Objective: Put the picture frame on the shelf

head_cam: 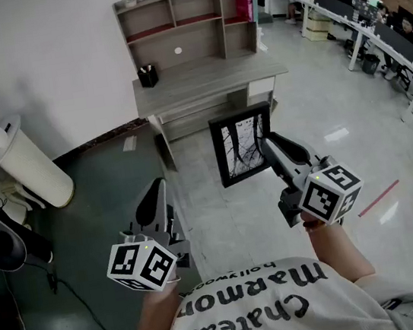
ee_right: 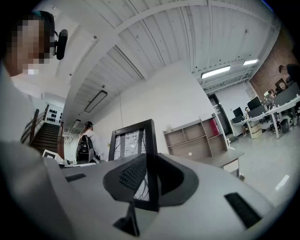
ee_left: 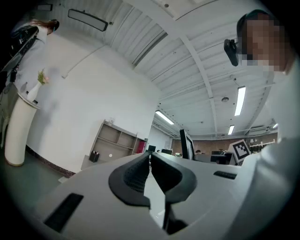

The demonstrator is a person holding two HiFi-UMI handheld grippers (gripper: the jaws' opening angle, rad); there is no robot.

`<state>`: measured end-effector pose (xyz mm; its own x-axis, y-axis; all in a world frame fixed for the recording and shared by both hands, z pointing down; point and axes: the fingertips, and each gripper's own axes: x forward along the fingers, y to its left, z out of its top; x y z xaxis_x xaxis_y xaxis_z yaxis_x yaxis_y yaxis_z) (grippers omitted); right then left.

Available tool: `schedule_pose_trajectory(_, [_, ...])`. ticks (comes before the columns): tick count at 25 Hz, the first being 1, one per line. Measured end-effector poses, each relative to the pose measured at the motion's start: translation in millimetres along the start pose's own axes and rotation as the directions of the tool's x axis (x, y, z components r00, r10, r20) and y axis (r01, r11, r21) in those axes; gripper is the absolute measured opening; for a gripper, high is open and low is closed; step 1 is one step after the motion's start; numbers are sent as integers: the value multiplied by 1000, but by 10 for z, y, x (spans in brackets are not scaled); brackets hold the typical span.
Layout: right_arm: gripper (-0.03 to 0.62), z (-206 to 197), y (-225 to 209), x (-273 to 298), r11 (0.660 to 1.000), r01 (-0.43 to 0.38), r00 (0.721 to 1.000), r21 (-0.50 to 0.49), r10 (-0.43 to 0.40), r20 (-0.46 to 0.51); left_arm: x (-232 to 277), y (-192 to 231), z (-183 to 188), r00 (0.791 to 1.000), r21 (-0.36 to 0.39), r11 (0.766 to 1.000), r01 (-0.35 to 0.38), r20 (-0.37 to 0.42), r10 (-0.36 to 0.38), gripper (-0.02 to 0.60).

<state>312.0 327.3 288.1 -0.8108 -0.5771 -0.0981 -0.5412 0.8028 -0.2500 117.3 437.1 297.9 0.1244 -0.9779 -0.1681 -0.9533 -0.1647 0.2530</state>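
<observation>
Carry the picture frame (head_cam: 244, 145) upright and steady toward the shelf (head_cam: 187, 22) at twelve o'clock, clearing the tabletop (head_cam: 209, 78) edge on the way. The right tongs (ee_right: 150, 178) are clenched on the frame's right edge, so the frame hangs in the air at their nine o'clock. The left tongs (ee_left: 150, 161) are pressed together on nothing.

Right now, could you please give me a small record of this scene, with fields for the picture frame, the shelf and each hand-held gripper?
frame: black rectangular picture frame, upright, held above the floor in front of the desk
right hand-held gripper: shut on one side edge of the frame
left hand-held gripper: shut, nothing between its jaws
shelf: grey wooden shelf unit, standing on the desk against the white wall
task state: frame not yet on the shelf
</observation>
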Motion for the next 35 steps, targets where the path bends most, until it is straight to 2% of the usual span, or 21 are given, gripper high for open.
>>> schedule_pose_trajectory(13, [77,4,23,-17,1000,20,1000,6,-20,1,29,-7,75,1000,2,1000,9,-5,-9,20])
schedule_pose_trajectory(17, [77,-196,193,401,1000,19,1000,11,-19,-2,2,485,44,1000,-14,1000,13,-7,-14,20])
schedule_pose_trajectory(20, [77,-277,160,626,999,9,1000,53,-9,6,62,707,-30,1000,-35,999,8,-18,-8,21])
schedule_pose_trajectory(28, [77,-155,-370,1358,995,-62,998,79,59,31,722,1021,-4,999,-30,999,-40,17,41,18])
schedule_pose_trajectory(32, [77,104,-667,1817,992,-112,993,56,110,38,1243,1093,86,998,-79,997,-25,62,30,18])
schedule_pose_trajectory(35, [77,315,-885,2109,989,-141,989,47,138,62,1601,1136,147,997,-71,997,-27,70,32,18])
